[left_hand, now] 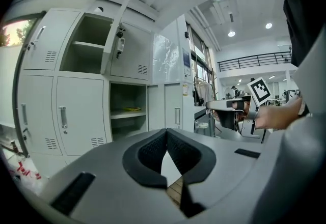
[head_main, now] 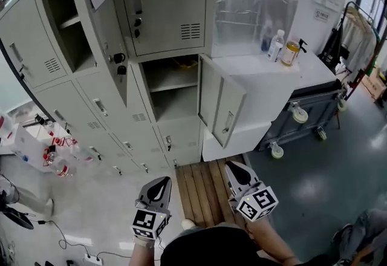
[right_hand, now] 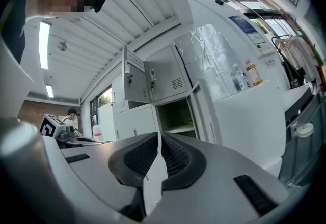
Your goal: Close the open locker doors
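Note:
The grey locker wall [head_main: 91, 101] has two open doors. The upper door [head_main: 97, 14], with a paper sheet on it, swings out from an upper compartment [head_main: 65, 23]. The lower door [head_main: 221, 101] stands open to the right of a shelved compartment [head_main: 172, 86]. Both grippers hang low in the head view, well short of the lockers. My left gripper [head_main: 163, 181] is shut and holds nothing, as its own view shows [left_hand: 166, 134]. My right gripper [head_main: 233, 165] is also shut and empty [right_hand: 159, 136]. The lower compartment [left_hand: 127, 111] [right_hand: 178, 116] lies ahead of both.
A white cabinet [head_main: 272, 86] with bottles [head_main: 283, 47] on top stands right of the lockers, with a wheeled cart [head_main: 305, 113] beside it. A wooden pallet [head_main: 202, 189] lies on the floor before the lockers. Plastic bags [head_main: 42, 147] and cables [head_main: 66, 240] lie at left.

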Motion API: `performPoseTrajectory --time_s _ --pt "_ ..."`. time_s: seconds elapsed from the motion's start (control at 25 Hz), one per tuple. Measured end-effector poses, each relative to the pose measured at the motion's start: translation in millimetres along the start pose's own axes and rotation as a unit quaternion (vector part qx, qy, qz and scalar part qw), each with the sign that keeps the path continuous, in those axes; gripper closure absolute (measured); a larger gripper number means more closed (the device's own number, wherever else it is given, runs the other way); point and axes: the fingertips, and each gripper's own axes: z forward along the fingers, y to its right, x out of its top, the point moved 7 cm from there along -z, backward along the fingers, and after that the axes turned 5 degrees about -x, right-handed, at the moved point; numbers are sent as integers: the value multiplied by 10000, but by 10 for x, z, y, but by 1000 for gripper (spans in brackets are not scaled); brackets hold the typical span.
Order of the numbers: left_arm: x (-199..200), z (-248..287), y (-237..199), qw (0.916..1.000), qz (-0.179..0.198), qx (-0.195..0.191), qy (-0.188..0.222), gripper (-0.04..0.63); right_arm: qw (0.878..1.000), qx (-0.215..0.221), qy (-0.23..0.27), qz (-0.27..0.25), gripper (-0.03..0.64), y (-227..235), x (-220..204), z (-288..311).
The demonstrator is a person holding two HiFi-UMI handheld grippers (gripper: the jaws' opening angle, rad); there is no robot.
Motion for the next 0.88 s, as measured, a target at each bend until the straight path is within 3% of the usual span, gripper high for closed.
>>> performPoseTrajectory --time_s 0.4,0.88 --pt "-8 -312 -688 9969 -197 762 -79 578 9900 1328 236 -423 566 -505 337 1198" --pt "28 -431 -1244 9852 -476 1642 -93 578 9509 2969 678 -554 549 -1196 751 2316"
